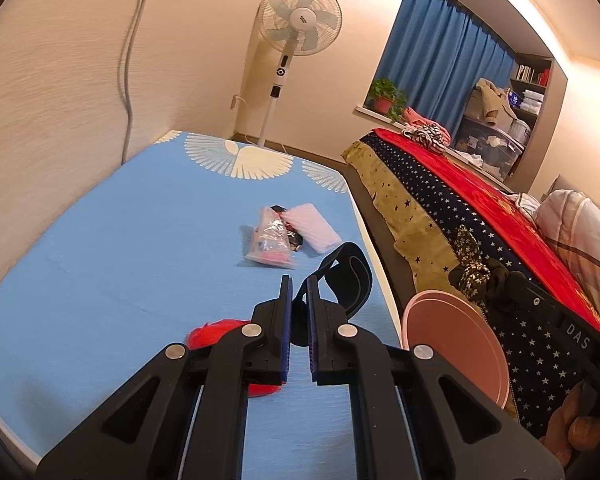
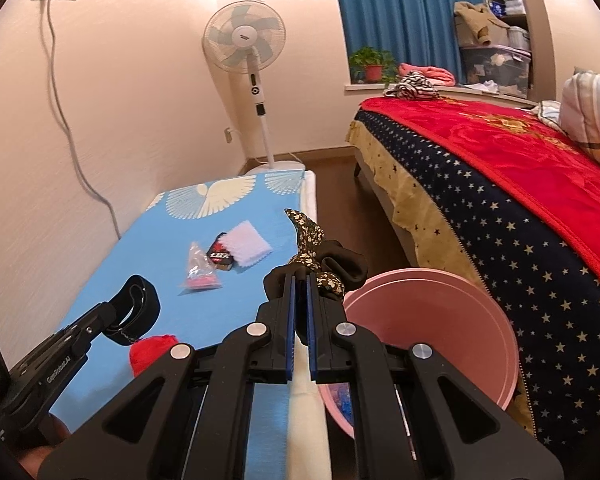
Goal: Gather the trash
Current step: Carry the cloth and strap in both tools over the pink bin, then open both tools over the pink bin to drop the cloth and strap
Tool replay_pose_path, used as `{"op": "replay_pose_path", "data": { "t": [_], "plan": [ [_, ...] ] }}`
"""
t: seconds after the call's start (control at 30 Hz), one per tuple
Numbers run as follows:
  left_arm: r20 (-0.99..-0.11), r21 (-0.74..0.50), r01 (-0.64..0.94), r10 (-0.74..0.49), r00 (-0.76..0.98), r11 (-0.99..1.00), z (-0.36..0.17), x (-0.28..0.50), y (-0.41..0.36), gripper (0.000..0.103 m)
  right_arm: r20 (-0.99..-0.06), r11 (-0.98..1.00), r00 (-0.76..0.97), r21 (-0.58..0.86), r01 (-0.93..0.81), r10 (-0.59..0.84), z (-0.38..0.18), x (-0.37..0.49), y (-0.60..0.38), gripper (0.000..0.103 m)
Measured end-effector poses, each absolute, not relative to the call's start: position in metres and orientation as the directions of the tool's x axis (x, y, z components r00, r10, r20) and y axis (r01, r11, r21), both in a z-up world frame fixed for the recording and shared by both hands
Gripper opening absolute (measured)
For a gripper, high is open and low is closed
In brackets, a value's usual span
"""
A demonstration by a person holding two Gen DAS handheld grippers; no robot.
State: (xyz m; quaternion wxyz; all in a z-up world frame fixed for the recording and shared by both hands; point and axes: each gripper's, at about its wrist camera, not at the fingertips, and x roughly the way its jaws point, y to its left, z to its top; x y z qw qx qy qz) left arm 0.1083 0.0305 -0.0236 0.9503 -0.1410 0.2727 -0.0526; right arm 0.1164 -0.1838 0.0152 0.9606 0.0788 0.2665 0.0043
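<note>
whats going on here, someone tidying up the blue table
A person holds a gripper in each hand. The right gripper is shut on a floral and black cloth scrunchie just beside the pink bin. The left gripper is shut on a black strap. A clear plastic bag, a white pad and a red item lie on the blue table.

I see a black strap loop (image 1: 346, 276) lifted off the blue mat and a floral-and-black fabric scrunchie (image 2: 320, 258) raised beside the rim of the tilted pink bin (image 2: 432, 336). On the mat lie a red fuzzy scrap (image 2: 150, 352), a clear plastic bag (image 1: 270, 244), a dark wrapper (image 2: 220, 258) and a white pad (image 2: 248, 246), the last three close together.
</note>
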Motion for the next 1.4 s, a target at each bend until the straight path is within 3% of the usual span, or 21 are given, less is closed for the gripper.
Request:
{"op": "replay_pose_path", "data": {
  "t": [1.0, 1.4],
  "plan": [
    [-0.512, -0.280, 0.177, -0.303, 0.804, 0.944, -0.034, 0.135, -0.052, 0.007, -0.518, 0.942, 0.820, 0.078, 0.327, -0.242, 0.009, 0.114, -0.255, 0.005],
    [-0.520, -0.295, 0.248, -0.373, 0.768, 0.923, -0.038, 0.146, -0.091, 0.007, -0.539, 0.923, 0.791, 0.063, 0.379, -0.288, 0.004, 0.115, -0.276, 0.005]
  ]
}}
